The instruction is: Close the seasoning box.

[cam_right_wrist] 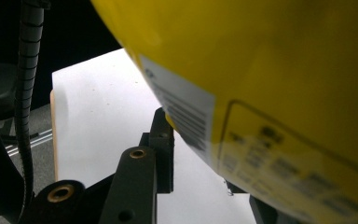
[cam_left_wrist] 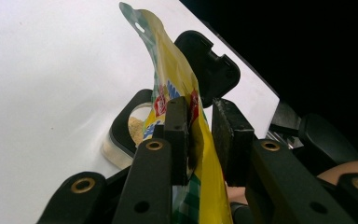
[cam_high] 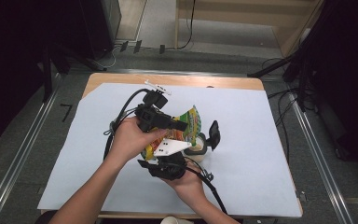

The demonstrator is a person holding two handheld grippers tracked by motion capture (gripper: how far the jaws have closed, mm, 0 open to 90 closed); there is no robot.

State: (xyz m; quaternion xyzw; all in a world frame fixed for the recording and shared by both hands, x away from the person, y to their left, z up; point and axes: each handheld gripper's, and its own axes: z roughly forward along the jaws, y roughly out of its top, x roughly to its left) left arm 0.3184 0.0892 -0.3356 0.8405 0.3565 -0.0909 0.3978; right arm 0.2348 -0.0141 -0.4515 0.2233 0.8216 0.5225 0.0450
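Observation:
A yellow and green snack bag (cam_high: 191, 122) hangs tilted over the white sheet, held by both grippers. My left gripper (cam_high: 182, 125) comes in from the left and is shut on the bag's upper part. In the left gripper view the bag (cam_left_wrist: 172, 79) runs up between the two pads (cam_left_wrist: 177, 135). My right gripper (cam_high: 156, 156) holds the bag's lower end from below. In the right gripper view the bag's barcoded back (cam_right_wrist: 270, 70) presses against the left pad (cam_right_wrist: 164, 140); the other jaw is mostly hidden. A small clear container (cam_high: 198, 145) of beige granules stands just under the bag, its black flip lid (cam_high: 213, 134) raised.
A white paper sheet (cam_high: 261, 154) covers the wooden table (cam_high: 223, 83). The container (cam_left_wrist: 130, 126) and its open lid (cam_left_wrist: 209, 65) sit close behind the bag. A paper cup rim (cam_high: 175, 220) shows at the near edge. Cables (cam_high: 209, 186) trail from both grippers.

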